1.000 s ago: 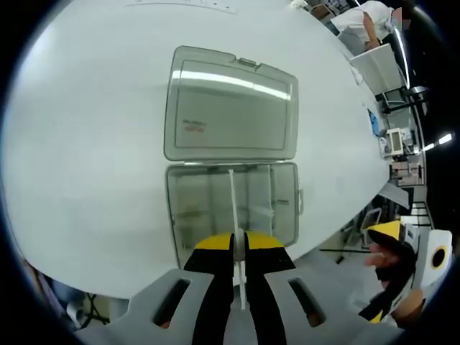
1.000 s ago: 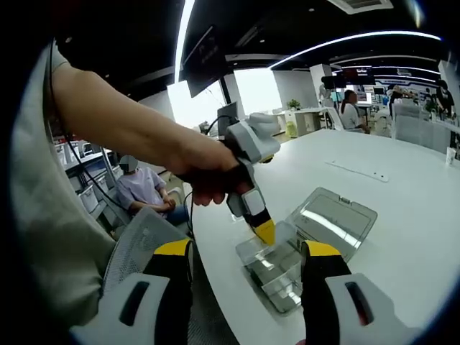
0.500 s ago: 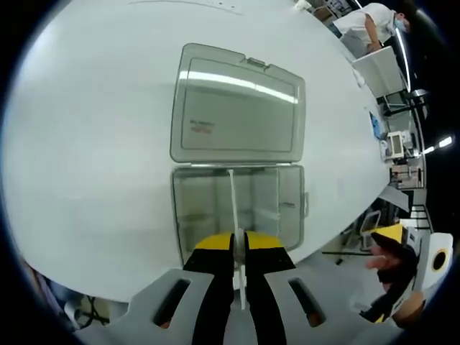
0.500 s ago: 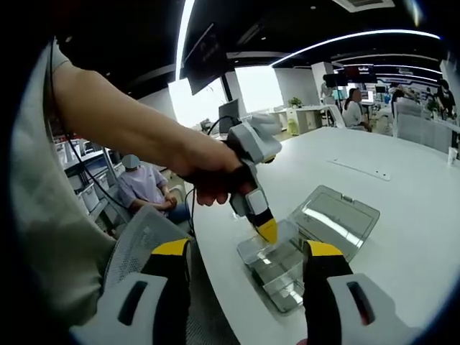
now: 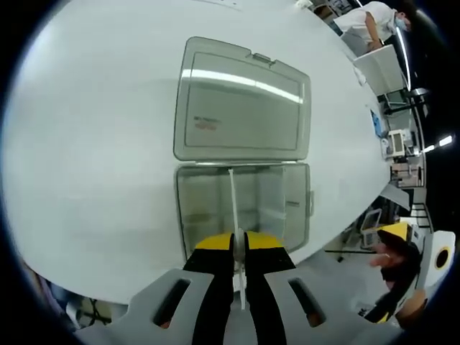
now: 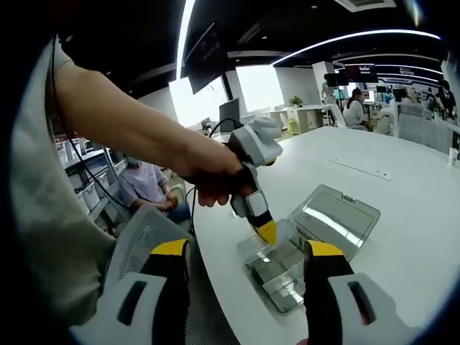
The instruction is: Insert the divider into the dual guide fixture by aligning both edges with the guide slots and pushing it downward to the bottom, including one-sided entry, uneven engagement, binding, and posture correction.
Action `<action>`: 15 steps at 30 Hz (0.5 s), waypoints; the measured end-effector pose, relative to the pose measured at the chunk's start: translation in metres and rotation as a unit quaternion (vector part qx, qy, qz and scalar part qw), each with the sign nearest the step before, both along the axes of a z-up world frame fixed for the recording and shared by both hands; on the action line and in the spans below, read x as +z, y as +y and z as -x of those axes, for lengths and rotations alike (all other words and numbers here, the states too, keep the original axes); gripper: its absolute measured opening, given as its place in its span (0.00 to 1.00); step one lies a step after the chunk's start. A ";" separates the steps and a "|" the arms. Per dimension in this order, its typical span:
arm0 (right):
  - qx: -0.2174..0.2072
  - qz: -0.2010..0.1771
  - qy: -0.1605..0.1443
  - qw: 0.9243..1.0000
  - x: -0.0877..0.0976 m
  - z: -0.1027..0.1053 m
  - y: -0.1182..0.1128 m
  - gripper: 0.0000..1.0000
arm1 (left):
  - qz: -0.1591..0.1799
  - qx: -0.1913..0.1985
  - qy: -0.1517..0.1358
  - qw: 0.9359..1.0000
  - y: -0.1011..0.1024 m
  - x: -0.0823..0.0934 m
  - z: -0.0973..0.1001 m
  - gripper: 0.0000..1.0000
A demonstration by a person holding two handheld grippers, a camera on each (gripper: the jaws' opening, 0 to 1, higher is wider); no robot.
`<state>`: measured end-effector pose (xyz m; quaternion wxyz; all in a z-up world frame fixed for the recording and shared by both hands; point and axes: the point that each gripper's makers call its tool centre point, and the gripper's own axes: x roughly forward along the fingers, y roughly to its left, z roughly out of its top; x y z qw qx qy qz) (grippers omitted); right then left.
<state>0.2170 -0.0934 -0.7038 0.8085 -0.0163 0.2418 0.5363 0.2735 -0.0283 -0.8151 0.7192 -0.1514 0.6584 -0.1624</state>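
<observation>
In the left gripper view my left gripper is shut on a thin clear divider, held edge-on and reaching over the open tray of a clear plastic box on the white table. The box lid lies flat beyond the tray. In the right gripper view my right gripper stands open with nothing between its yellow-tipped jaws, off the table's near edge. That view has the left gripper pointing down into the box, held by a person's hand.
The white table spreads wide around the box, its rounded edge close to the tray's near side. Chairs, desks and people sit past the table edge, with a seated person at the left in the right gripper view.
In the left gripper view the box has grown slightly and slid up and right in the picture, so the camera has moved closer. The right gripper view is almost the same.
</observation>
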 end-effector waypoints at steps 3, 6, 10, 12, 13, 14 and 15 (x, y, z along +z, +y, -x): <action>0.000 -0.001 0.000 1.000 0.000 0.000 0.000 0.62 | -0.002 -0.002 -0.003 1.000 0.000 0.000 -0.002 0.02; 0.001 -0.001 0.001 1.000 0.000 0.000 0.000 0.61 | -0.002 -0.001 -0.004 1.000 0.001 -0.001 -0.004 0.02; 0.000 0.001 0.002 1.000 -0.001 0.000 -0.001 0.62 | -0.003 -0.001 -0.004 1.000 0.001 -0.001 -0.004 0.02; 0.000 0.001 0.001 1.000 -0.001 0.000 -0.001 0.61 | -0.005 -0.004 -0.004 1.000 0.002 -0.003 -0.005 0.02; 0.000 0.001 0.002 1.000 -0.001 0.000 -0.001 0.61 | -0.003 -0.004 -0.003 1.000 0.001 -0.003 -0.005 0.02; 0.000 0.001 0.002 1.000 -0.001 0.000 -0.001 0.61 | -0.003 -0.004 -0.003 1.000 0.001 -0.003 -0.005 0.02; 0.000 0.001 0.002 1.000 -0.001 0.000 -0.001 0.61 | -0.002 -0.006 -0.004 1.000 0.000 -0.003 -0.005 0.02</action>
